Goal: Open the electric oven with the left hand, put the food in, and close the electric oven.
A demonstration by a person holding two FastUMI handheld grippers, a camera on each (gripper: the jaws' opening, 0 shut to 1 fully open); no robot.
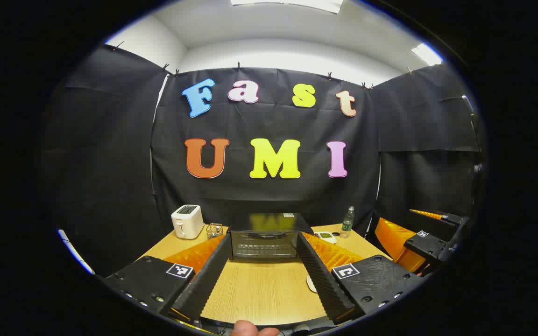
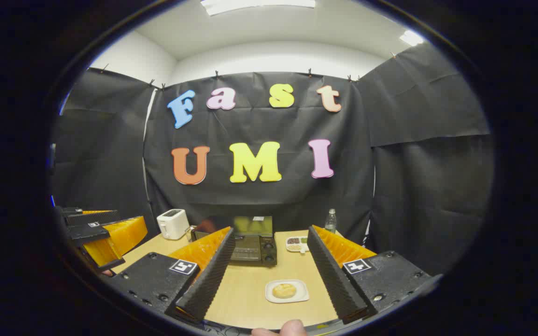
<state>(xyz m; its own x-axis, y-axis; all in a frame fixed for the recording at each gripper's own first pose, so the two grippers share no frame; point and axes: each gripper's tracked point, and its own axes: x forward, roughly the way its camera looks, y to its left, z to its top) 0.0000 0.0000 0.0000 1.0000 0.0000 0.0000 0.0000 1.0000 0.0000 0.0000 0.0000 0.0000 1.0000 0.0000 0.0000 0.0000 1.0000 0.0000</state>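
Note:
A black electric oven point(image 1: 263, 242) stands at the back middle of the wooden table point(image 1: 264, 289), its door closed; in the right gripper view the oven point(image 2: 253, 242) is ahead and slightly left. A round bun point(image 2: 284, 290) lies on a small white plate point(image 2: 286, 291) in front of the oven, between my right gripper's fingers but apart from them. My left gripper point(image 1: 262, 275) is open, well short of the oven, nothing between its fingers. My right gripper point(image 2: 271, 275) is open above the plate. The right gripper point(image 1: 430, 242) also appears at the right of the left gripper view, the left gripper point(image 2: 96, 231) at the left of the right gripper view.
A white toaster point(image 1: 187, 221) and a small wire holder point(image 1: 214, 230) stand left of the oven. A plastic bottle point(image 1: 348, 219) and a divided snack tray point(image 2: 296, 243) sit to its right. Black cloth walls enclose the table. A fingertip point(image 2: 280, 329) shows at the bottom edge.

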